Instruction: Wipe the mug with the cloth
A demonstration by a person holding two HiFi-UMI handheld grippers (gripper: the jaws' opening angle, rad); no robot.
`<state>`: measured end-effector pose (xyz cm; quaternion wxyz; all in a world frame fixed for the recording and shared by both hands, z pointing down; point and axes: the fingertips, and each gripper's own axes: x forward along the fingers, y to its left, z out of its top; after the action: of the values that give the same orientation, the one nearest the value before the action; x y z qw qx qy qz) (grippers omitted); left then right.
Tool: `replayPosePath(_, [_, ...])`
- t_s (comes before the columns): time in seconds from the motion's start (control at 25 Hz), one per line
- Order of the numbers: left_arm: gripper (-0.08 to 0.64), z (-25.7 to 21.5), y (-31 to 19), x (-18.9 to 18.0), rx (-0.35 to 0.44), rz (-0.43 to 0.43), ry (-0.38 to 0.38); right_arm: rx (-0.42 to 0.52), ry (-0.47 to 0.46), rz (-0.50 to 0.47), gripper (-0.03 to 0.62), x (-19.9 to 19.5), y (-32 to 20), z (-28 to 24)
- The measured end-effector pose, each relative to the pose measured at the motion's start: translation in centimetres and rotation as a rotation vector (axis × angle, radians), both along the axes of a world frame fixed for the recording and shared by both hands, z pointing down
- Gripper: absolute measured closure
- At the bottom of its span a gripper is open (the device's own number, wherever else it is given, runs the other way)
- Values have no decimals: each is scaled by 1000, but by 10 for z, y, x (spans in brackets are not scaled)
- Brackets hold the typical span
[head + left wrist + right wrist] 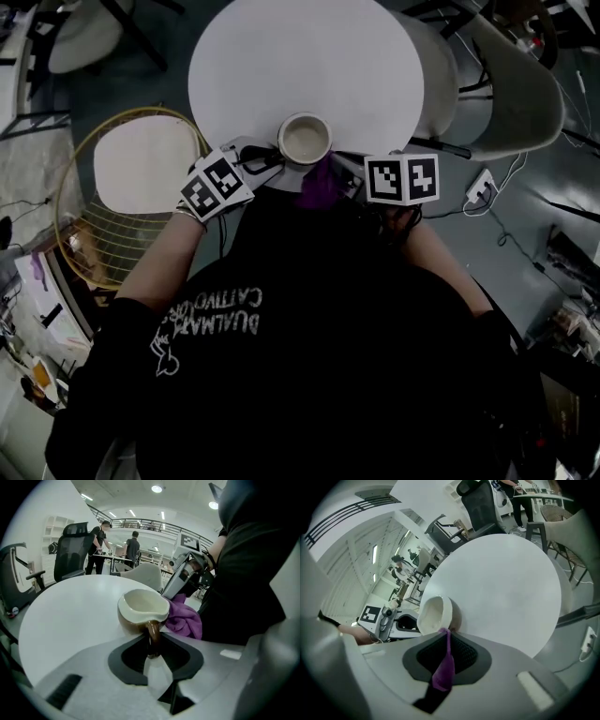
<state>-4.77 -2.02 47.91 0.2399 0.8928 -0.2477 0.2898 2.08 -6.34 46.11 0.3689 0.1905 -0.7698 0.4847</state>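
Close in, the left tool (153, 643) is clamped narrow on the brown handle of the mug (305, 139), a pad on either side. The right tool (447, 641) pinches a fold of the purple cloth (442, 674), and the cloth's bunched end lies against the mug's side. The mug is upright, cream inside and brown outside, right at the near edge of the round white counter (309, 66), with a tool close on each side. Past the counter a pale chair (516, 94) stands off to the right. Farther back there's a black office chair (70, 550).
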Motion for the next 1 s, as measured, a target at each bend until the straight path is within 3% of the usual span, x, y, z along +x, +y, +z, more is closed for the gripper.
replayPosePath(1.0, [488, -2, -11, -4, -43, 2, 12, 81, 92, -70, 563, -15, -66, 3])
